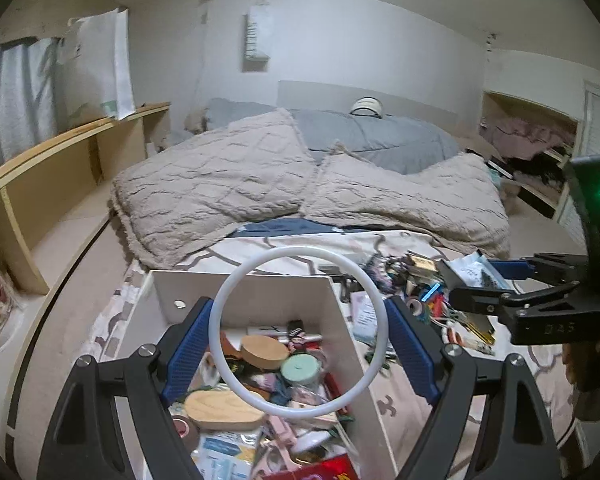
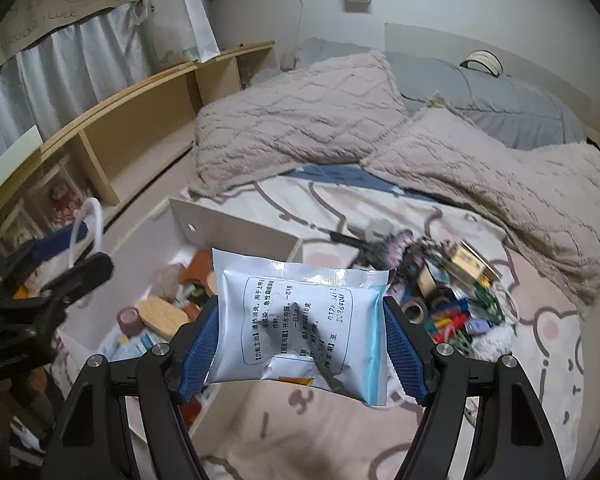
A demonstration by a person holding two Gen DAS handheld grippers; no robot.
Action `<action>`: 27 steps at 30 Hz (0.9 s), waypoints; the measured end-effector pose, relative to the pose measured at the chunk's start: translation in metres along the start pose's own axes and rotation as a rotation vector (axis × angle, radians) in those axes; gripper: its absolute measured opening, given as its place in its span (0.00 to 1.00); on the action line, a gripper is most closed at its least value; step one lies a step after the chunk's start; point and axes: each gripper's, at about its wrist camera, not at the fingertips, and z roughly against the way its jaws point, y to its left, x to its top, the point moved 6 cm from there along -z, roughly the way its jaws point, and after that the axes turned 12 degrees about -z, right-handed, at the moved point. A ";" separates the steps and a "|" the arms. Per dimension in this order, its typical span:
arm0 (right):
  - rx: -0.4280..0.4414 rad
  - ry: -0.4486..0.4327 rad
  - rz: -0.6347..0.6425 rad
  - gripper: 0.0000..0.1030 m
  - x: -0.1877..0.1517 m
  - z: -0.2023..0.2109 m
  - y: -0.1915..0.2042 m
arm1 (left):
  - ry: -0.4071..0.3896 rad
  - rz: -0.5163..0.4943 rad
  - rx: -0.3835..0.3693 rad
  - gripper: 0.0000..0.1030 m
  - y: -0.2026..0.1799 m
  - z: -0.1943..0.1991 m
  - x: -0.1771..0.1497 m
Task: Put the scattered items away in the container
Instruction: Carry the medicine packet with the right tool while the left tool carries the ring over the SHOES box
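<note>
My left gripper (image 1: 298,308) is shut on a thin white ring (image 1: 300,249), its blue pads pressing the ring's two sides. The ring hangs over an open white box (image 1: 192,286) that holds wooden pieces, tape, a green disc and other small things. My right gripper (image 2: 300,304) is shut on a white and blue sachet (image 2: 300,320) with printed text, raised above the bed by the box's right wall (image 2: 236,228). A heap of scattered small items (image 2: 452,300) lies on the blanket to the right. Each gripper shows in the other's view: the right gripper (image 1: 456,284) and the left gripper (image 2: 76,252).
The box and the heap rest on a patterned blanket (image 2: 520,360) on a bed. Two beige pillows (image 1: 220,176) and a grey duvet (image 1: 380,136) lie behind. A wooden shelf unit (image 1: 60,168) runs along the left, with floor between it and the bed.
</note>
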 end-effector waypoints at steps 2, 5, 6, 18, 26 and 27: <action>0.010 -0.002 0.002 0.75 0.005 -0.003 0.011 | 0.006 0.021 0.007 0.83 0.008 -0.003 0.000; 0.034 0.004 -0.004 0.75 0.010 -0.011 0.028 | 0.015 0.052 0.020 0.83 0.020 -0.009 -0.002; 0.036 0.004 -0.002 0.75 0.010 -0.013 0.033 | 0.021 0.062 0.021 0.83 0.024 -0.012 -0.004; 0.072 0.038 -0.051 0.75 0.014 -0.057 0.074 | 0.195 0.097 0.022 0.83 0.052 -0.032 -0.063; 0.031 0.081 -0.068 0.75 0.013 -0.089 0.077 | 0.311 0.078 -0.032 0.83 0.048 -0.039 -0.099; 0.028 0.089 -0.077 0.75 0.012 -0.093 0.077 | 0.327 0.069 -0.037 0.83 0.046 -0.040 -0.103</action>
